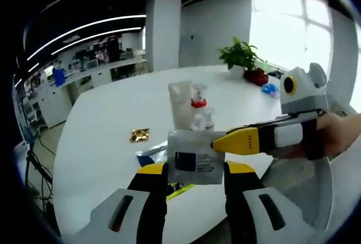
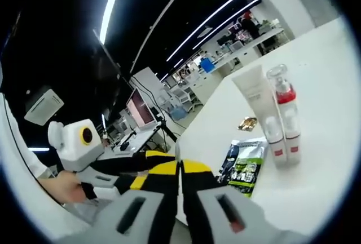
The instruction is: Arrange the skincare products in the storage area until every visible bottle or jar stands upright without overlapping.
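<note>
A silvery sachet [image 1: 194, 156] with a dark blue label hangs above the table between the jaws of my left gripper [image 1: 196, 169]. Its side edges touch both yellow fingertips [image 1: 152, 171]. My right gripper [image 1: 237, 141] reaches in from the right, held by a hand, and pinches the sachet's upper right corner. In the right gripper view my right gripper [image 2: 179, 171] is shut, with the sachet edge-on as a thin line between the tips. On the table behind stand a white tube [image 1: 180, 103] [image 2: 256, 94], a clear bottle with a red band [image 1: 198, 94] [image 2: 282, 92] and a small clear bottle [image 1: 206, 120].
A green and blue packet [image 2: 245, 168] lies flat on the white table [image 1: 113, 142] below the grippers. A gold wrapper [image 1: 139, 135] [image 2: 247, 123] lies to the left of the bottles. A potted plant [image 1: 242, 55] and a blue object [image 1: 271, 89] sit at the far edge.
</note>
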